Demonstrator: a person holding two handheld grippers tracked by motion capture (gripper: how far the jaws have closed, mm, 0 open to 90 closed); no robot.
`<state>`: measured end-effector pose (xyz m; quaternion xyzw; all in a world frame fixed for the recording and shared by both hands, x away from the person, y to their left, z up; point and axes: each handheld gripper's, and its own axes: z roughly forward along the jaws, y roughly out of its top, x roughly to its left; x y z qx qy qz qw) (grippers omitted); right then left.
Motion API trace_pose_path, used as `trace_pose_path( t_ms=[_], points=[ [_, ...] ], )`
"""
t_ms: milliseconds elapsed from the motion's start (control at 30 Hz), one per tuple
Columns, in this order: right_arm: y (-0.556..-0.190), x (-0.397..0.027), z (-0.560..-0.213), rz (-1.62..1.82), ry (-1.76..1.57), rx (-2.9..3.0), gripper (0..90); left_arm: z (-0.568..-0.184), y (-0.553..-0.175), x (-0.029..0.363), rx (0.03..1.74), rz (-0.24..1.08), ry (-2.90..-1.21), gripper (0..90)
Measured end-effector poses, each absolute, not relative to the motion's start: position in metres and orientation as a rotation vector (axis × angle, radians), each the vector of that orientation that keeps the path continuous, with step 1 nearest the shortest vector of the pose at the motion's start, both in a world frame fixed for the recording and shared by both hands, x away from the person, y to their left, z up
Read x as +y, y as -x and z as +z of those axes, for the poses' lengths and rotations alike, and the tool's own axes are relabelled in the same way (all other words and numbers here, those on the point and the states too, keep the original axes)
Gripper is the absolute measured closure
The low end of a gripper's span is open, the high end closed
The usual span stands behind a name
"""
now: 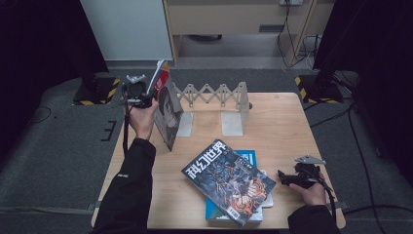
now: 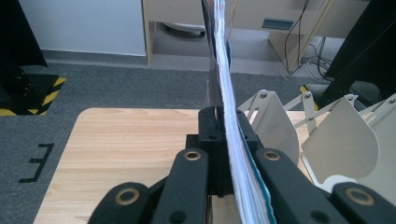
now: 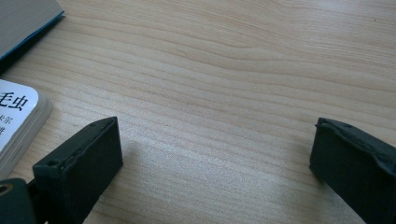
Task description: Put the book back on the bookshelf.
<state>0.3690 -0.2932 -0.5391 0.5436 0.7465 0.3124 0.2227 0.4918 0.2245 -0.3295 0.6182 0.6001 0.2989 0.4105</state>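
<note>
My left gripper (image 1: 145, 96) is shut on the top edge of a thin magazine (image 1: 168, 111), which stands upright and slightly tilted at the left end of a cream folding book rack (image 1: 214, 95). In the left gripper view the magazine's page edges (image 2: 223, 70) run straight up between the closed jaws (image 2: 227, 129), with the rack's rounded dividers (image 2: 341, 140) to the right. My right gripper (image 1: 285, 178) rests low on the table at the right, open; in its own view nothing but bare wood lies between the jaws (image 3: 215, 154).
A dark-covered magazine (image 1: 229, 180) lies on a blue book (image 1: 247, 157) at the table's front centre; their corners (image 3: 18, 116) show left of the right gripper. The wooden table (image 1: 277, 122) ends close in front. Grey carpet and black stands surround it.
</note>
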Motion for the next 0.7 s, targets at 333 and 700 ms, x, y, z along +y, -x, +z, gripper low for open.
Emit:
trace_pose_path(
  t_ms=[333,700],
  points=[
    [-0.369,-0.293,-0.539,0.864,-1.505,2.063,2.3,-0.33,-0.491,0.222,1.495,0.78,-1.584,85.7],
    [-0.369,-0.293,-0.539,0.863,-1.508,2.066,2.3,-0.329,-0.472,0.23,1.376,0.772,-1.571,68.9]
  ],
)
